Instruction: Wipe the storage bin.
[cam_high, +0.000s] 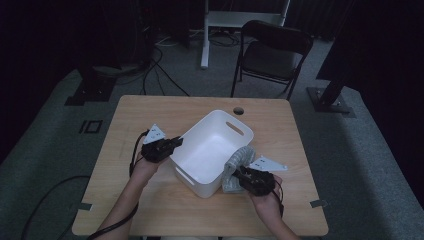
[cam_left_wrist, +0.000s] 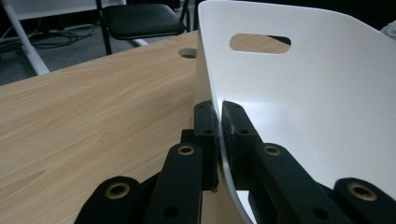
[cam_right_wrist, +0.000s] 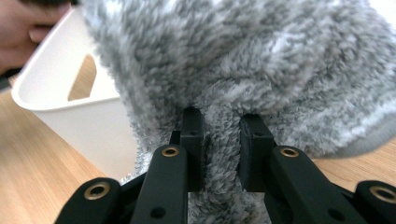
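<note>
White plastic bin (cam_high: 212, 150) sits mid-table (cam_high: 150, 210); the left gripper (cam_left_wrist: 218, 119) is clamped on its thin side wall. The right gripper (cam_right_wrist: 221, 135) pinches a grey fleece towel (cam_right_wrist: 243, 65), draped over the bin's right rim.

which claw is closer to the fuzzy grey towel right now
Right. The right claw is clamped on the fuzzy grey towel; the left claw grips the white bin's opposite wall.
</note>
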